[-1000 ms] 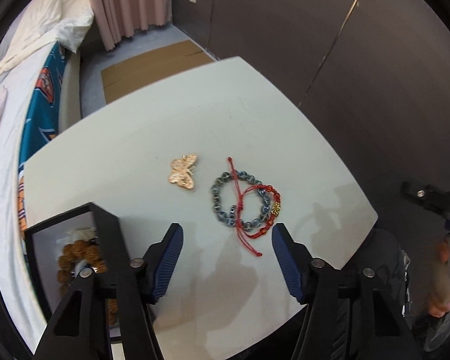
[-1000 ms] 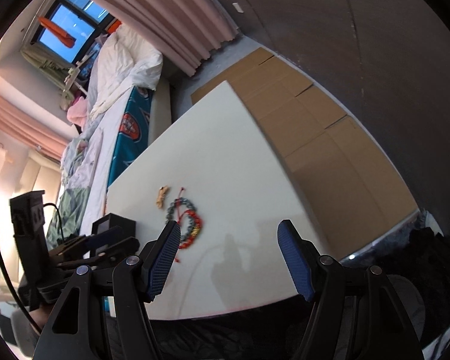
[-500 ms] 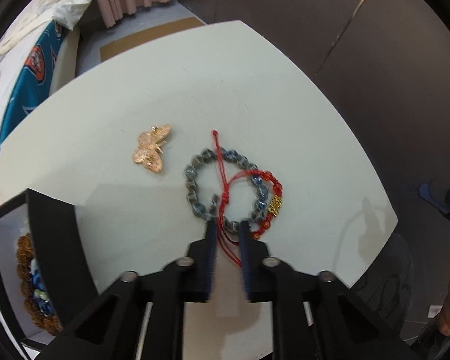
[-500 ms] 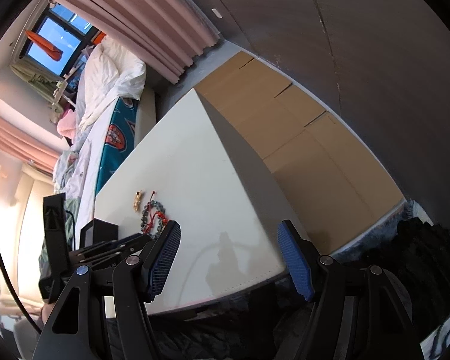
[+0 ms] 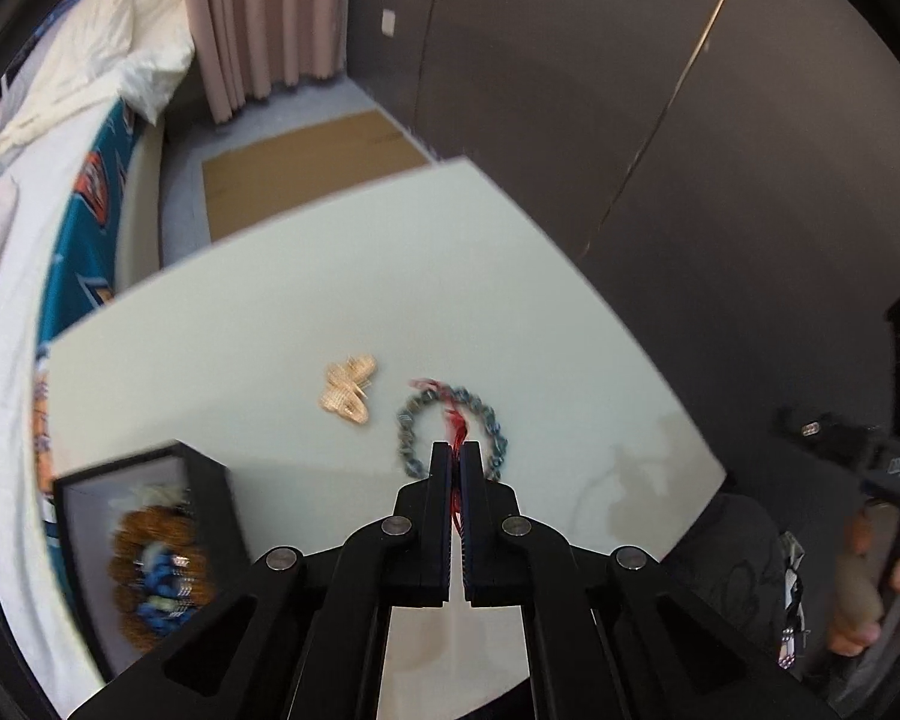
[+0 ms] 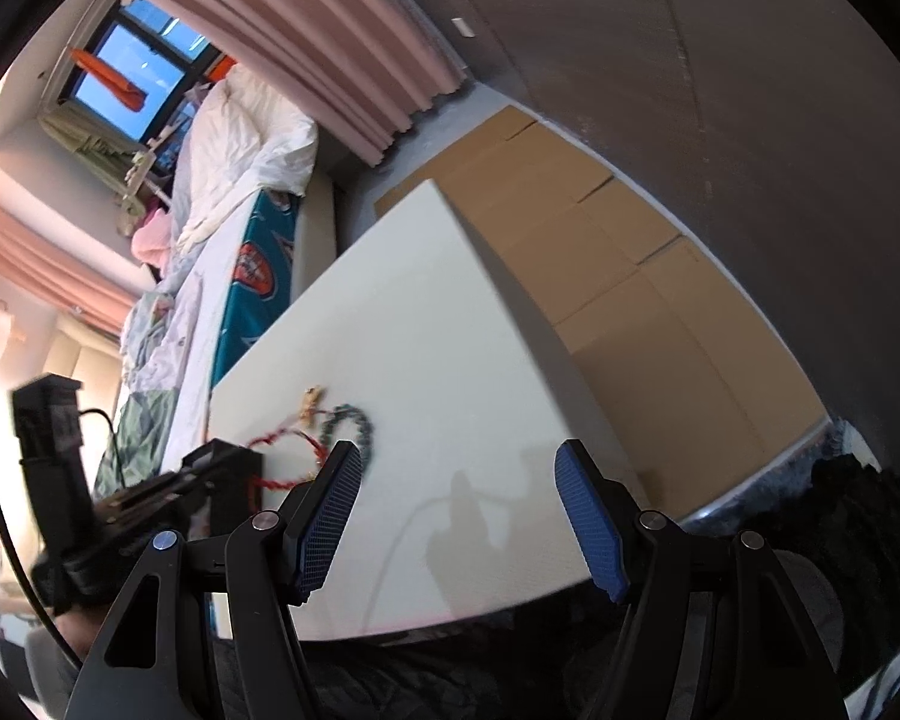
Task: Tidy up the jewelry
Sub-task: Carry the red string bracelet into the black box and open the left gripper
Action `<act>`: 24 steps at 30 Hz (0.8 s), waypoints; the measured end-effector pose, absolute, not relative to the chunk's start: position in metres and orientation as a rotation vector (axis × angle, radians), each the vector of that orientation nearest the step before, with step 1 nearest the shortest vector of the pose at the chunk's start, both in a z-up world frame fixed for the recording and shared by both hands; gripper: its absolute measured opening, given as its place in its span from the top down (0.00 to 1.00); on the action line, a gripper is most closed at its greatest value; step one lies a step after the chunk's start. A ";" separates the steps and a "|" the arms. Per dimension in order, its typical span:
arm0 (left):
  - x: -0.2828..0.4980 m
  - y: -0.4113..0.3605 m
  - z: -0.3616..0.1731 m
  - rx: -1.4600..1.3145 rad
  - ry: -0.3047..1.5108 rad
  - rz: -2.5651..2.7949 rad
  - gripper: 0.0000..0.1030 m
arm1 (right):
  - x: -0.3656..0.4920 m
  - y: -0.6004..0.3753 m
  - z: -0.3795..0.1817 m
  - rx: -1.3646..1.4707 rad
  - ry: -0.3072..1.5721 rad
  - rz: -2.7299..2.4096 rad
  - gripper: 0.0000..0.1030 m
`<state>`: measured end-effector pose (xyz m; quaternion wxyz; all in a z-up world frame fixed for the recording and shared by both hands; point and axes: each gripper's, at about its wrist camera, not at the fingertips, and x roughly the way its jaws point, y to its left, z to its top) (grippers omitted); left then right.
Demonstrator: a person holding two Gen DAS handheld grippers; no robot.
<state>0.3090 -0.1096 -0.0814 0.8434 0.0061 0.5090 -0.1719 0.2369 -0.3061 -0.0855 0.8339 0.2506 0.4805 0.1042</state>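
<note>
My left gripper [image 5: 456, 450] is shut on the red cord bracelet [image 5: 455, 429] and holds it lifted above the white table [image 5: 330, 312]. In the right wrist view the red bracelet [image 6: 282, 438] hangs from the left gripper [image 6: 234, 468]. A blue-grey bead bracelet [image 5: 492, 420] lies on the table under the fingertips. A gold butterfly brooch [image 5: 348, 390] lies to its left. An open black jewelry box [image 5: 144, 546] at the lower left holds brown and blue bead bracelets. My right gripper [image 6: 459, 480] is open and empty over the table's near edge.
A bed [image 5: 48, 180] with white bedding and a teal sheet runs along the left. Cardboard sheets [image 6: 600, 252] lie on the floor beyond the table. Dark walls stand behind. A dark cloth [image 6: 840, 570] lies below the table edge at the right.
My left gripper closed on the red bracelet and lifted it off the bead bracelet. The right gripper stayed open, shifting slightly.
</note>
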 end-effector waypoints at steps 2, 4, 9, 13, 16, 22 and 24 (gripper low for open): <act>0.306 -0.098 -0.065 0.003 1.035 -0.352 0.99 | 0.241 -0.294 -0.083 0.519 1.018 0.242 0.34; 0.302 -0.087 -0.050 -0.005 1.005 -0.342 0.99 | 0.244 -0.284 -0.082 0.511 1.021 0.260 0.34; 0.294 -0.053 -0.023 -0.028 0.950 -0.289 0.99 | 0.251 -0.258 -0.077 0.476 1.026 0.303 0.34; 0.289 -0.030 -0.016 -0.043 0.934 -0.257 0.99 | 0.254 -0.243 -0.073 0.464 1.024 0.323 0.34; 0.284 -0.017 -0.016 -0.051 0.929 -0.247 0.99 | 0.254 -0.235 -0.070 0.452 1.023 0.330 0.34; 0.276 0.004 -0.027 -0.088 0.941 -0.234 0.99 | 0.255 -0.219 -0.069 0.425 1.037 0.329 0.34; 0.275 0.008 -0.032 -0.100 0.950 -0.237 0.99 | 0.255 -0.216 -0.070 0.419 1.041 0.328 0.34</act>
